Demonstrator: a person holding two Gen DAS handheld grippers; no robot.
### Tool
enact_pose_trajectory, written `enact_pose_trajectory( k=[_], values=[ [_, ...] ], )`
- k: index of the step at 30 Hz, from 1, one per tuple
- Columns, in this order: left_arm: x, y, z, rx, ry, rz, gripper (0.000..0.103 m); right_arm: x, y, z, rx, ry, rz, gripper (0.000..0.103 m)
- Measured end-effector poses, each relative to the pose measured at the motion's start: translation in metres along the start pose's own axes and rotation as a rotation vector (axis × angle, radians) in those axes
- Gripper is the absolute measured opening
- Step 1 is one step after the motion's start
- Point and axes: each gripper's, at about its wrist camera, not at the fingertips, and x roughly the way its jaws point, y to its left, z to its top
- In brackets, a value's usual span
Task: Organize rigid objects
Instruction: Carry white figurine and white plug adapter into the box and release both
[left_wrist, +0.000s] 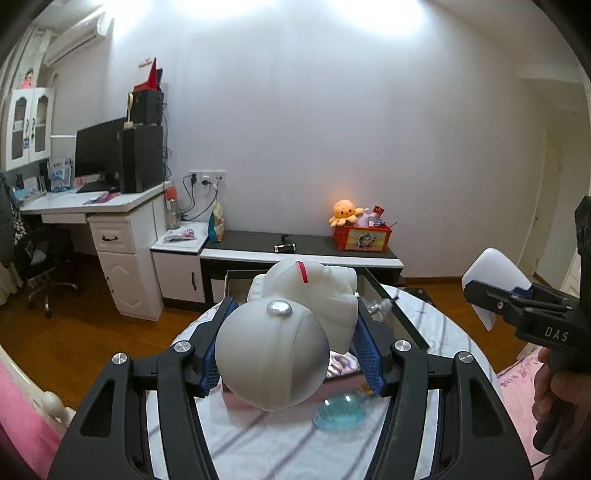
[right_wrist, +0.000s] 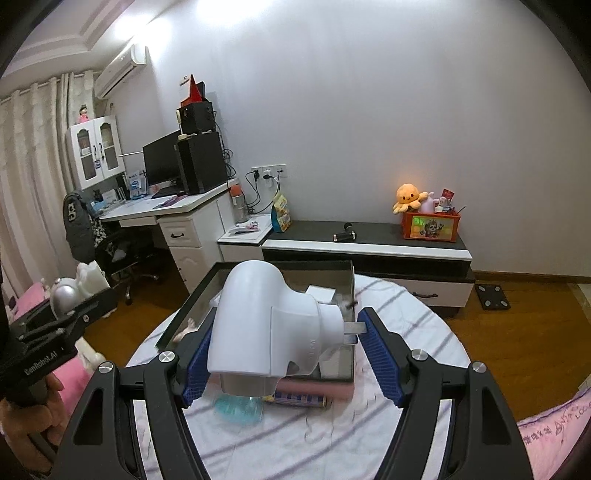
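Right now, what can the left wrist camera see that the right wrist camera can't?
Only the left wrist view shows the red strip on the white astronaut figure in the left gripper.
Only the right wrist view shows the curtains, the pink box and the floor scale.
Both show the orange octopus plush, the dark tray and the white device in the right gripper.

The dark rectangular glass tray (right_wrist: 345, 354) on the round table with a white striped cloth (right_wrist: 402, 413) is the landmark. Just in front of it lie a pink bar (right_wrist: 325, 390), a blue patterned tube (right_wrist: 295, 400) and a translucent teal brush (right_wrist: 236, 410), crowding that edge. Right of the tray the cloth lies bare. Inside it, a white box (right_wrist: 320, 292) stands at the far end.
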Motion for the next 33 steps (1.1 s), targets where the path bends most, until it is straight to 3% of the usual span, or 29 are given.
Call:
enact_pose_trajectory(
  k=[11, 22, 25, 26, 27, 29, 33],
  values=[
    [0.078, 0.014, 0.010, -0.035, 0.058, -0.012, 0.061, 0.090, -0.007, 0.022, 0.003, 0.094, -0.016, 0.074],
    [0.121, 0.019, 0.005, -0.041, 0.122, -0.015, 0.061, 0.138, -0.010, 0.015, 0.002, 0.181, -0.020, 0.069],
    [0.126, 0.014, 0.001, -0.006, 0.146, -0.011, 0.062, 0.137, -0.013, 0.012, 0.016, 0.179, -0.020, 0.077],
    [0.126, 0.013, 0.000, 0.002, 0.149, 0.000, 0.071, 0.136, -0.014, 0.011, 0.019, 0.177, -0.028, 0.082],
    [0.126, 0.013, 0.000, 0.006, 0.148, 0.013, 0.089, 0.135, -0.015, 0.011, 0.022, 0.175, -0.031, 0.082],
    [0.122, 0.012, 0.000, 0.001, 0.135, 0.024, 0.103, 0.133, -0.015, 0.009, 0.025, 0.181, -0.038, 0.083],
    [0.115, 0.014, 0.002, -0.003, 0.133, 0.036, 0.103, 0.129, -0.014, 0.005, 0.028, 0.197, -0.051, 0.084]
  ],
)
